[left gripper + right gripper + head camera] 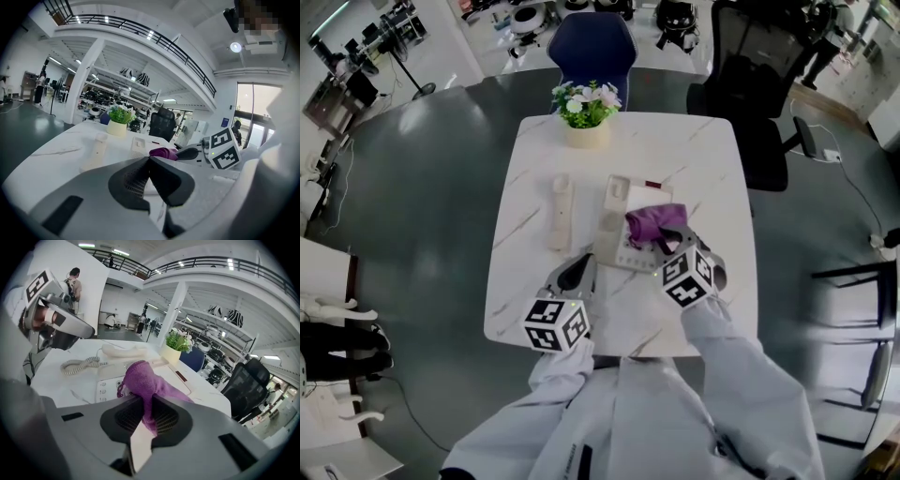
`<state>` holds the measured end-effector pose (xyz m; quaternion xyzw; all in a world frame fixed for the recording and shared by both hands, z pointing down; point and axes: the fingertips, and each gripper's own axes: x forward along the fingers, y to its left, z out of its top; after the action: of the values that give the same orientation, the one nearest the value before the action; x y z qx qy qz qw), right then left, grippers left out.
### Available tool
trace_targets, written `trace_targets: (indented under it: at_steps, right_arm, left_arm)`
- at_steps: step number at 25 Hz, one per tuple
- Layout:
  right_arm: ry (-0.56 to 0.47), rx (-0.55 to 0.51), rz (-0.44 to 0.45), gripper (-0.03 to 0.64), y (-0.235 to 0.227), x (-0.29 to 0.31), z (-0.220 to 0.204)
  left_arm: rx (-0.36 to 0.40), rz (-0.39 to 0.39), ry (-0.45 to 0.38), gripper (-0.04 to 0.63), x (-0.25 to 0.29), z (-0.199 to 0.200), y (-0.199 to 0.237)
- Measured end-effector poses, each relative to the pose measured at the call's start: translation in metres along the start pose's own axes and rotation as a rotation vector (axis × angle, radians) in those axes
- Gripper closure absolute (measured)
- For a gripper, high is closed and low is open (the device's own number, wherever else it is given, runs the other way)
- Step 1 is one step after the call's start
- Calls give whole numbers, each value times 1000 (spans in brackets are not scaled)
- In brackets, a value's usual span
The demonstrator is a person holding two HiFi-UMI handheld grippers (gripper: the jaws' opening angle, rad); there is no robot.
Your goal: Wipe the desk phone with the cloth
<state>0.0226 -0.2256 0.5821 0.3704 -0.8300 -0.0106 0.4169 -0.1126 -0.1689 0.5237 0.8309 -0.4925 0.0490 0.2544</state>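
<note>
right claw [149, 398] pinches bunched purple cloth [140, 377] on cream desk phone [108, 375]; left claw [149, 161] pressed together.

You're in a big open lab hall with office furniture. Ahead of your right claw [146, 404], beyond the marble table [211, 389], stand shelves of equipment [218, 331] and an office chair [246, 380]. A railed mezzanine [211, 263] runs high above it.

Bright overhead light, fisheye-warped edges
</note>
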Motion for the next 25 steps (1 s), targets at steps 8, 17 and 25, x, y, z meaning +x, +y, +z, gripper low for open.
trace_targets:
  at_steps: [8, 17, 25]
  right_arm:
    - [11, 3, 32, 581, 10, -6, -3]
    - [29, 4, 73, 581, 27, -10, -10]
    - [50, 5, 126, 581, 41, -15, -14]
  left_arm:
    - [5, -5, 10, 597, -2, -2, -2]
    - [5, -10, 16, 597, -5, -8, -2]
    - [11, -18, 18, 597, -6, -9, -5]
